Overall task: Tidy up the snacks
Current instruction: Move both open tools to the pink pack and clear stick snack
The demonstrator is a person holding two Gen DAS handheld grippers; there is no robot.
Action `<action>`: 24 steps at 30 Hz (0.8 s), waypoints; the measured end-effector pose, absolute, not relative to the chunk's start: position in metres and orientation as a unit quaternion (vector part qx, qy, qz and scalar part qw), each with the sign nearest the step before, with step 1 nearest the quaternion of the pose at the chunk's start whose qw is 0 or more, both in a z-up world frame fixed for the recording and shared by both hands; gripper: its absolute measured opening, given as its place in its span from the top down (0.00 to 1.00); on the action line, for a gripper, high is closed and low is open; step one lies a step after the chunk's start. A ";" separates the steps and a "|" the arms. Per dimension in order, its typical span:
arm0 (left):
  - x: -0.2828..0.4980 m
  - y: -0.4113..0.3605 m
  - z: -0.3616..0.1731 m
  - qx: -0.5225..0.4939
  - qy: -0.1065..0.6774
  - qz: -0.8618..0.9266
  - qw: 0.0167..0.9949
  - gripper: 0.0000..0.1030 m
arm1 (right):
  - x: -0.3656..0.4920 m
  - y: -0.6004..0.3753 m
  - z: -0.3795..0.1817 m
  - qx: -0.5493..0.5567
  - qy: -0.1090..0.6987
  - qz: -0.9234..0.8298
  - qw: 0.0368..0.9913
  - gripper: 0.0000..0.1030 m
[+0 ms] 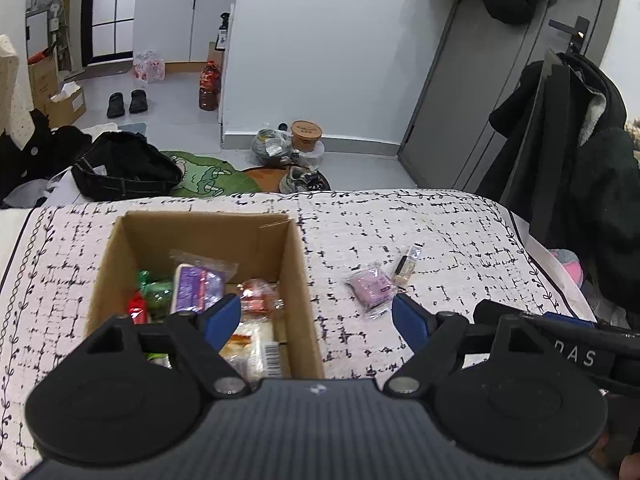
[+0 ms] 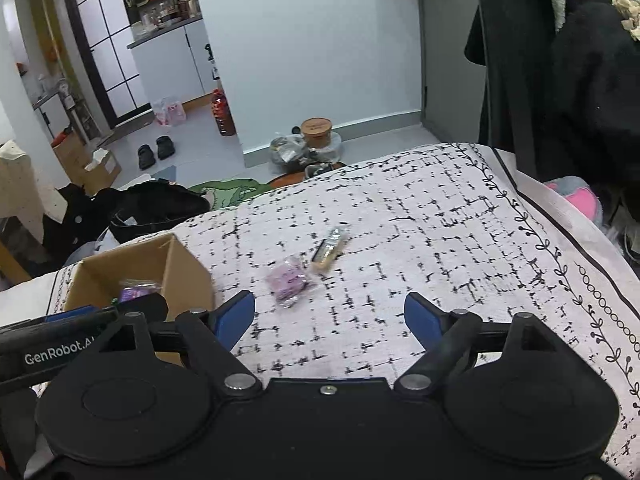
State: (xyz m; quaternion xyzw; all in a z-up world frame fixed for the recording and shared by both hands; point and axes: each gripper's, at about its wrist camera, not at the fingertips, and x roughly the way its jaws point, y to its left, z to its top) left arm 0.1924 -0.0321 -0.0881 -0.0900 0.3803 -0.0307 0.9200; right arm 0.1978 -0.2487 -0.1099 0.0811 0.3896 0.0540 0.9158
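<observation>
On the bed, left to right:

Surface: one white bedspread (image 1: 440, 216) with a black broken-grid print and a vine border; it carries everything listed below.

Container: one open brown cardboard box (image 1: 304, 280), upright, at the left of the bedspread.

Box contents: several wrapped snacks, exact count not readable. Distinguishable are one purple rectangular packet in clear wrap (image 1: 196, 286), green-wrapped sweets (image 1: 154, 290), one red wrapper (image 1: 136, 312), one orange-red clear packet (image 1: 260, 298) and one pale packet with a barcode (image 1: 256, 350).

Left gripper: one black two-finger unit with blue pads, left gripper (image 1: 316, 318), hanging over the right half of the box and its right wall. Jaws released, spread wide, nothing between the pads.

Loose snacks: two, on the bedspread to the right of the box. One pink square packet in clear wrap (image 2: 289, 280) lies nearer the box. One slim clear packet holding a tan stick (image 2: 330, 249) lies just beside the pink one, on its far right; whether they touch cannot be told.

Right gripper: one identical unit, right gripper (image 2: 330, 322), above bare bedspread, short of both loose snacks. Jaws released, spread wide, empty.

Gripper spacing: the two units sit side by side; each shows at the edge of the other's view.
</observation>
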 end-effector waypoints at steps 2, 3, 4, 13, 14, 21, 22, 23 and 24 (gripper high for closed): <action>0.195 -0.036 -0.089 -0.087 0.379 -0.034 0.921 0.21 | 0.199 -0.253 -0.111 0.083 0.390 0.051 0.916 0.20; 0.196 -0.038 -0.089 -0.087 0.378 -0.037 0.921 0.21 | 0.200 -0.255 -0.112 0.086 0.391 0.050 0.915 0.20; 0.198 -0.039 -0.089 -0.089 0.375 -0.042 0.922 0.21 | 0.201 -0.257 -0.113 0.089 0.392 0.048 0.914 0.19; 0.214 -0.064 -0.091 -0.086 0.379 -0.066 0.919 0.12 | 0.212 -0.286 -0.122 0.112 0.397 0.034 0.910 0.13; 0.217 -0.066 -0.092 -0.087 0.384 -0.068 0.917 0.11 | 0.215 -0.289 -0.124 0.114 0.399 0.030 0.910 0.11; 0.233 -0.080 -0.102 -0.085 0.403 -0.060 0.909 0.06 | 0.224 -0.313 -0.136 0.130 0.407 0.014 0.904 0.00; 0.235 -0.082 -0.104 -0.083 0.406 -0.054 0.909 0.06 | 0.225 -0.316 -0.137 0.136 0.406 0.013 0.903 0.00; 0.238 -0.084 -0.107 -0.079 0.410 -0.047 0.907 0.06 | 0.226 -0.320 -0.138 0.142 0.406 0.015 0.902 0.00; 0.241 -0.085 -0.109 -0.076 0.413 -0.042 0.906 0.06 | 0.228 -0.324 -0.140 0.147 0.408 0.016 0.901 0.00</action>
